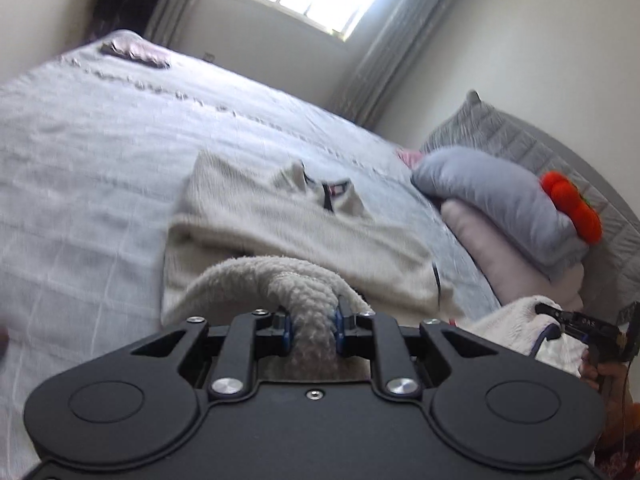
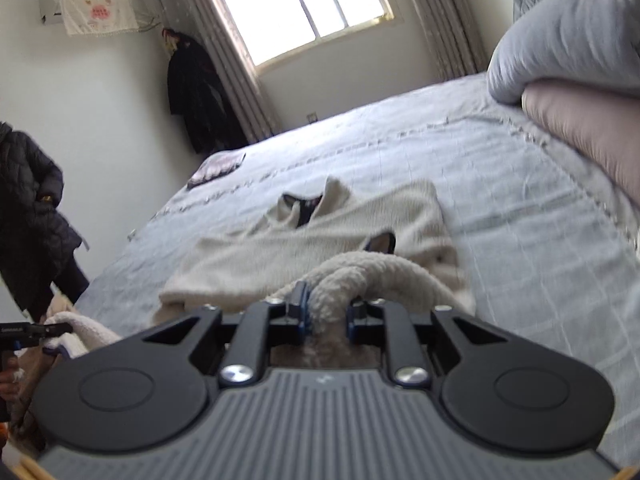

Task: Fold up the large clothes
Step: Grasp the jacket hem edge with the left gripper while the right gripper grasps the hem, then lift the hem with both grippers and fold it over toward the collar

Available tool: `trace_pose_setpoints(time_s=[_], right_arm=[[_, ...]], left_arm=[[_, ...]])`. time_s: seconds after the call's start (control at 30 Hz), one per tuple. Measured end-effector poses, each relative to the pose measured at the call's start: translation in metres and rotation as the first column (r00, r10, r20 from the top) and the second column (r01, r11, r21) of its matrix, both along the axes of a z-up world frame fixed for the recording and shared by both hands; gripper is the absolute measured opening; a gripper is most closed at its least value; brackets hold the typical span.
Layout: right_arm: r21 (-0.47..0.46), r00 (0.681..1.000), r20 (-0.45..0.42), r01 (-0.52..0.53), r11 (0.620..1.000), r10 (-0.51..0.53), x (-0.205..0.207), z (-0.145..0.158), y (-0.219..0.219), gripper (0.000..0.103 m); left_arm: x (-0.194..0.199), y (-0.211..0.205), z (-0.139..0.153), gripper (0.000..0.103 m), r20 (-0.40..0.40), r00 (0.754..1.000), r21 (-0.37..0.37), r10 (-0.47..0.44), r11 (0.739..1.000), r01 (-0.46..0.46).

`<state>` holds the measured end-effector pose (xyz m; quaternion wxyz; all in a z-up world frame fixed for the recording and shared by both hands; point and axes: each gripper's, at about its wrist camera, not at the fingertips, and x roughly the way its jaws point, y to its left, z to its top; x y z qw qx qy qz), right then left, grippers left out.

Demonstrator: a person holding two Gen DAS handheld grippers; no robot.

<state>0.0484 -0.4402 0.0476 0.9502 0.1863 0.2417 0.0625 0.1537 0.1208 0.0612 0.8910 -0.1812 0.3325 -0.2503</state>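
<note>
A cream fleece garment [image 1: 288, 224] lies spread on the grey bedspread [image 1: 88, 152], its collar with a dark lining toward the window. My left gripper [image 1: 313, 320] is shut on a bunched fold of the garment's near edge. My right gripper [image 2: 326, 312] is shut on another bunched fold of the same garment [image 2: 320, 240]. The right gripper also shows at the right edge of the left wrist view [image 1: 560, 320], and the left gripper at the left edge of the right wrist view [image 2: 44, 330], both holding the lifted fleece edge above the bed.
Stacked grey and pink pillows [image 1: 500, 208] with an orange plush toy [image 1: 572, 204] lie at the bed's head. A dark flat item [image 2: 218, 168] lies at the far corner. A person in a dark coat [image 2: 28, 216] stands by the bed. A window [image 2: 304, 4] is ahead.
</note>
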Motion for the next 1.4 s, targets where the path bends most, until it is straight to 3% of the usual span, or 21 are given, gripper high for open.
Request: trace_pose_setpoints(time_s=[0.17, 0.33, 0.5, 0.6, 0.67, 0.73, 0.83, 0.97, 1.03, 1.07, 1.1, 1.13, 1.17, 1.3, 1.4], right_arm=[[-0.029, 0.998, 0.023, 0.059, 0.998, -0.058, 0.057, 0.015, -0.013, 0.016], [-0.069, 0.996, -0.008, 0.085, 0.994, -0.086, 0.123, 0.009, -0.015, 0.016], [-0.075, 0.987, -0.060, 0.141, 0.987, -0.146, 0.191, -0.014, -0.023, 0.018], [-0.051, 0.974, -0.108, 0.197, 0.979, -0.201, 0.226, -0.035, -0.037, 0.022], [-0.005, 0.965, -0.152, 0.215, 0.976, -0.214, 0.247, -0.055, -0.049, 0.030], [0.015, 0.952, -0.185, 0.251, 0.968, -0.244, 0.261, -0.072, -0.057, 0.045], [0.056, 0.949, -0.212, 0.252, 0.966, -0.235, 0.272, -0.093, -0.065, 0.052], [0.081, 0.957, -0.205, 0.227, 0.971, -0.206, 0.275, -0.092, -0.069, 0.064], [0.039, 0.949, -0.192, 0.263, 0.964, -0.251, 0.274, -0.079, -0.072, 0.090], [0.010, 0.946, -0.169, 0.284, 0.959, -0.278, 0.271, -0.071, -0.075, 0.091], [0.000, 0.946, -0.153, 0.289, 0.957, -0.286, 0.270, -0.065, -0.078, 0.090], [0.003, 0.945, -0.149, 0.296, 0.955, -0.292, 0.268, -0.060, -0.083, 0.090], [0.002, 0.943, -0.146, 0.301, 0.954, -0.298, 0.265, -0.055, -0.085, 0.090], [-0.101, 0.955, -0.114, 0.263, 0.960, -0.274, 0.262, -0.049, -0.076, 0.088], [-0.195, 0.968, -0.111, 0.199, 0.960, -0.224, 0.270, -0.055, -0.059, 0.072]], left_arm=[[0.061, -0.013, 0.011, 0.020, 0.041, 0.998, 0.031, 0.050, 0.998, -0.051], [0.127, -0.039, 0.005, 0.020, 0.072, 0.994, 0.095, 0.076, 0.992, -0.083], [0.192, -0.068, -0.020, 0.025, 0.126, 0.986, 0.148, 0.107, 0.981, -0.125], [0.229, -0.078, -0.044, 0.030, 0.109, 0.986, 0.175, 0.129, 0.973, -0.147], [0.257, -0.076, -0.066, 0.034, 0.031, 0.990, 0.168, 0.141, 0.975, -0.144], [0.274, -0.074, -0.084, 0.038, -0.037, 0.985, 0.140, 0.171, 0.976, -0.165], [0.284, -0.068, -0.097, 0.044, -0.090, 0.980, 0.077, 0.178, 0.982, -0.172], [0.287, -0.057, -0.084, 0.057, -0.140, 0.982, -0.002, 0.126, 0.992, -0.127], [0.292, -0.051, -0.072, 0.062, -0.165, 0.980, -0.024, 0.107, 0.993, -0.113], [0.292, -0.047, -0.066, 0.073, -0.162, 0.979, -0.021, 0.122, 0.992, -0.127], [0.292, -0.046, -0.059, 0.094, -0.130, 0.978, 0.013, 0.163, 0.987, -0.162], [0.289, -0.043, -0.051, 0.100, -0.074, 0.974, 0.061, 0.212, 0.976, -0.208], [0.286, -0.041, -0.045, 0.102, -0.019, 0.973, 0.093, 0.229, 0.970, -0.226], [0.281, -0.049, -0.042, 0.102, 0.053, 0.983, 0.234, 0.174, 0.955, -0.182], [0.281, -0.069, -0.055, 0.099, 0.101, 0.989, 0.347, 0.104, 0.929, -0.133]])
